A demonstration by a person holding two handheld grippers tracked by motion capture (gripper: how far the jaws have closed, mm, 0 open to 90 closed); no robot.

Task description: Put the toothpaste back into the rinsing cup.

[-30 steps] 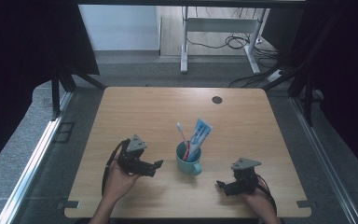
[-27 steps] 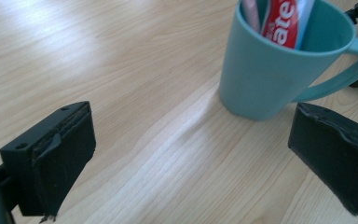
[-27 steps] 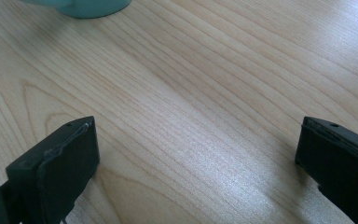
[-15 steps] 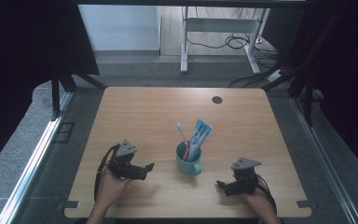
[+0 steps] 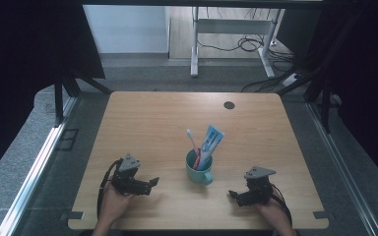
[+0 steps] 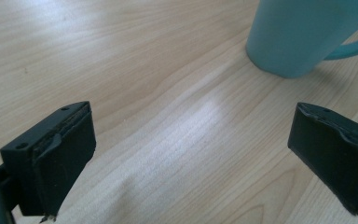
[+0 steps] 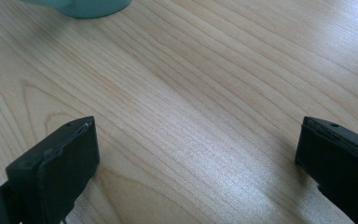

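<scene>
Teal ceramic mug (image 5: 199, 167): stands upright on the light wooden tabletop (image 5: 147, 123), toward the near edge and about midway between its left and right sides; the handle points to the near right.
Mug contents: a white toothbrush with a red-marked handle (image 5: 193, 142) leans to the far left, and a blue-and-white toothpaste tube (image 5: 210, 142) stands beside it on the right, its flat end up.
Left hand-held gripper (image 5: 150, 183): lies low over the tabletop to the near left of the mug, held in the person's left hand (image 5: 110, 199), jaws aimed right toward the mug.
Left jaws: spread wide, nothing between them but bare wood; in the left gripper view the mug (image 6: 303, 35) sits beyond the jaws, apart from both, its handle reaching to that view's right edge.
Right hand-held gripper (image 5: 232, 194): sits near the tabletop's near edge, to the near right of the mug, held in the person's right hand (image 5: 271, 211), jaws aimed left.
Right jaws: also spread wide and empty over bare wood; in the right gripper view the mug's base (image 7: 84, 5) shows at the top edge, well apart from the jaws.
Far side of the tabletop: a small dark round cap (image 5: 229, 104) is set in the wood, well apart from the mug.
</scene>
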